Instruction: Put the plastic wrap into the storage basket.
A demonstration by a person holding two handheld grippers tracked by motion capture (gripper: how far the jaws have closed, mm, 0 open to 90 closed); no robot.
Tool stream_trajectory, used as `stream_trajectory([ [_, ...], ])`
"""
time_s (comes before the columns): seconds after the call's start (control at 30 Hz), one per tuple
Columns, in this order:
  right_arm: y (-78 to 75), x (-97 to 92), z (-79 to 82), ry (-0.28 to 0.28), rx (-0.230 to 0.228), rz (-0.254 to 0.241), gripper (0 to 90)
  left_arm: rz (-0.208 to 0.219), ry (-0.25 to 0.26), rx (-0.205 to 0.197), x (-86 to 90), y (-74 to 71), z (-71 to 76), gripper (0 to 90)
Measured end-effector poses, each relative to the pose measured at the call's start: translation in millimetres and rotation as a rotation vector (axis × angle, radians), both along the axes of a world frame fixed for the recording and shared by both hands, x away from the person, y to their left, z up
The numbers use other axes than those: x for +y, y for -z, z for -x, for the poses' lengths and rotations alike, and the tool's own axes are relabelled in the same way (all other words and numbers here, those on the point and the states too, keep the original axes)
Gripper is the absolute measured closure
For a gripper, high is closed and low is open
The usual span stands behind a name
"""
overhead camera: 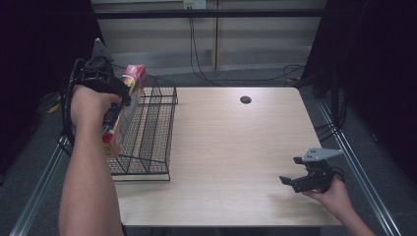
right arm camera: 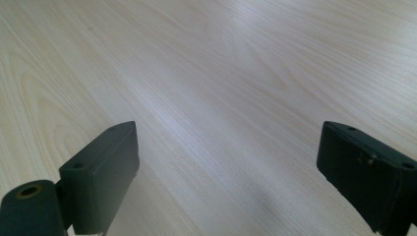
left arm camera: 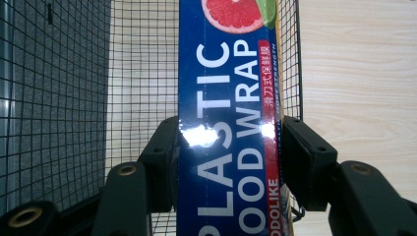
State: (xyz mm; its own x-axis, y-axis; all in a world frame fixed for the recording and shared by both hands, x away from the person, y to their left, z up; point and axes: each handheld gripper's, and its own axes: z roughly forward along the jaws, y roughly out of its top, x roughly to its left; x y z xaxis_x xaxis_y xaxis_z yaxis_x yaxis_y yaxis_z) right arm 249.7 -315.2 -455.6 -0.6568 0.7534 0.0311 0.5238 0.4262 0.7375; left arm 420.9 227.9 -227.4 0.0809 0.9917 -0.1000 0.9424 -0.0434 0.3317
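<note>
A long blue box of plastic food wrap point(left arm camera: 228, 128), with a grapefruit picture at its end, is clamped between the jaws of my left gripper point(left arm camera: 230, 157). In the high view the box point(overhead camera: 123, 110) hangs tilted over the left side of the black wire basket point(overhead camera: 152, 132), with my left gripper point(overhead camera: 118, 98) shut on it. My right gripper point(overhead camera: 291, 173) rests low near the table's right front corner, open, with bare wood between its fingers point(right arm camera: 105, 172).
The light wooden table point(overhead camera: 231, 147) has a round cable hole point(overhead camera: 245, 100) near its back edge. Metal rails run along both table sides. Cables hang behind the table against the wall.
</note>
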Motion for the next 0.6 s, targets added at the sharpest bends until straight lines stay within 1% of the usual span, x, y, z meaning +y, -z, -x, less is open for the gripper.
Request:
stream_trajectory([
  [0.1, 0.0, -0.1, 0.1, 0.001, -0.001, 0.000, 8.9, -0.006, 0.000, 0.003, 2.1, -0.5, 0.8, 46.7],
  [0.13, 0.2, 0.1, 0.0, 0.000, 0.000, 0.000, 8.9, -0.006, -0.015, 0.002, 2.8, -0.8, 1.2, 46.7],
  [0.2, 0.2, 0.3, 0.0, 0.000, 0.001, -0.001, 8.9, -0.014, -0.009, 0.003, 4.1, -1.4, 1.2, 46.7],
  [0.23, 0.1, 0.5, 0.2, 0.002, 0.003, -0.002, 8.9, -0.004, -0.021, 0.004, 3.9, -1.5, 1.6, 46.7],
  [0.43, 0.1, 0.2, 0.0, 0.002, 0.001, -0.003, 8.9, -0.007, -0.026, 0.000, 10.2, -3.0, 2.8, 46.7],
  [0.47, 0.2, 0.4, 0.0, 0.002, 0.002, -0.002, 8.9, -0.007, -0.034, 0.000, 10.7, -3.1, 3.2, 46.7],
  [0.5, 0.5, 1.0, 0.1, 0.002, 0.005, -0.002, 8.9, -0.021, -0.030, -0.004, 13.2, -3.6, 3.3, 46.7],
  [0.6, 1.1, 1.7, -0.1, 0.000, 0.006, 0.000, 8.9, -0.015, -0.037, -0.003, 16.0, -3.7, 4.0, 46.7],
])
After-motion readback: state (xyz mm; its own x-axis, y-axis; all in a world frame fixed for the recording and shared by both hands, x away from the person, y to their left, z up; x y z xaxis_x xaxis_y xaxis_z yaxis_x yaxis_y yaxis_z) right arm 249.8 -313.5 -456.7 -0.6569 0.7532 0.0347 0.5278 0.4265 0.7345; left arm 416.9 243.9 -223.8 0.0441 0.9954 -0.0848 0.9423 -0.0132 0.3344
